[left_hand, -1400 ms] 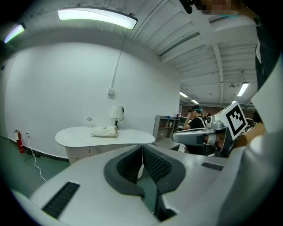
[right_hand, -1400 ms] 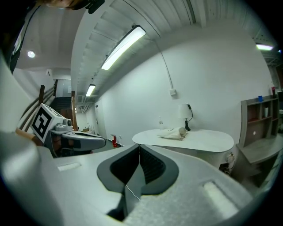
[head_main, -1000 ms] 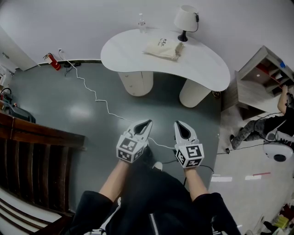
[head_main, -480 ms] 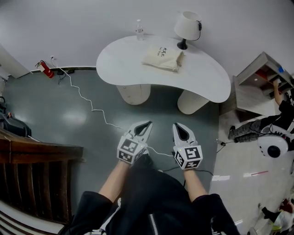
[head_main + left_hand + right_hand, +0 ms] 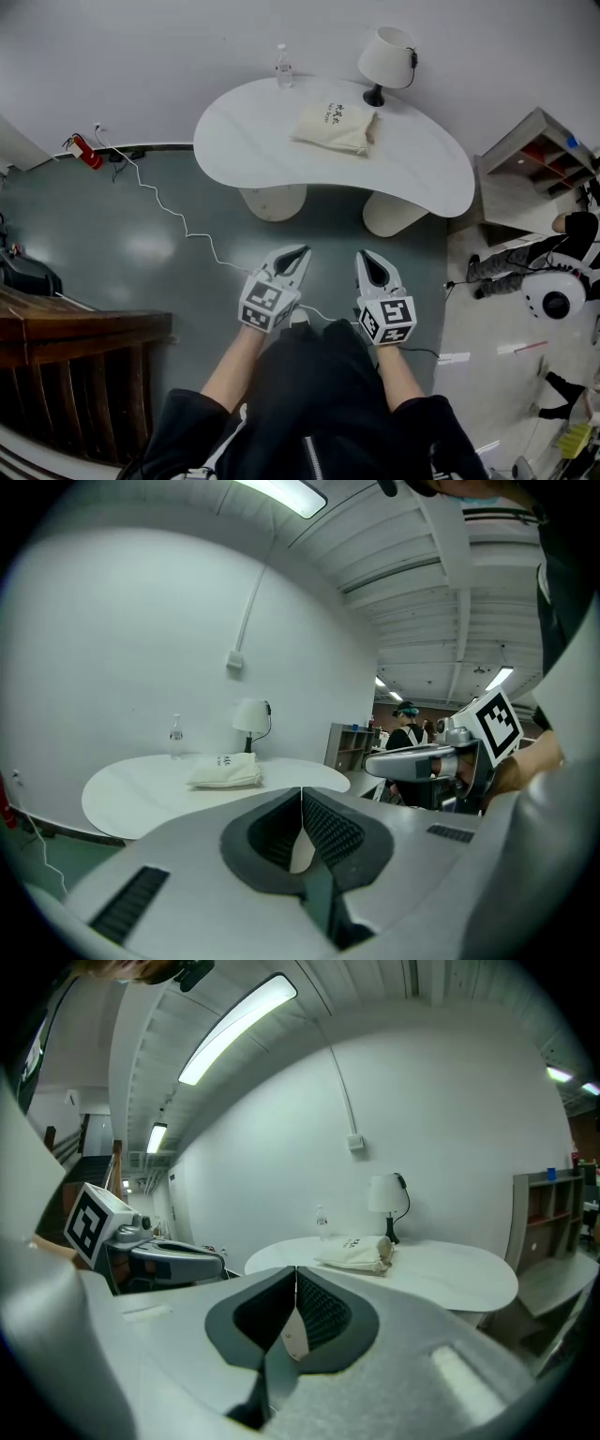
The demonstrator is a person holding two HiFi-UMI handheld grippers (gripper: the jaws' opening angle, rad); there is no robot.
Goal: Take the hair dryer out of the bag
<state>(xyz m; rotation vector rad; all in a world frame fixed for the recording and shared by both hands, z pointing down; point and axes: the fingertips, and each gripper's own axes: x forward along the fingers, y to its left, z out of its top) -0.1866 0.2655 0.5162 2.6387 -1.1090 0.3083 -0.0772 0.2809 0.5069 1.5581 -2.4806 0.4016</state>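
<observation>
Well ahead of the left gripper (image 5: pixel 301 251) and the right gripper (image 5: pixel 363 254) stands a white curved table (image 5: pixel 262 141), beyond both claws' tips. On it, in line with the gap between the two claws, lies the cream bag (image 5: pixel 336 125) (the hair dryer itself cannot be seen). Behind the bag, slightly right of the right claw's line, stands a white lamp (image 5: pixel 386 58). Both claws sit side by side, each pressed together on nothing. A clear bottle (image 5: pixel 283 66) stands at the table's far edge, slightly left of the left claw's line.
</observation>
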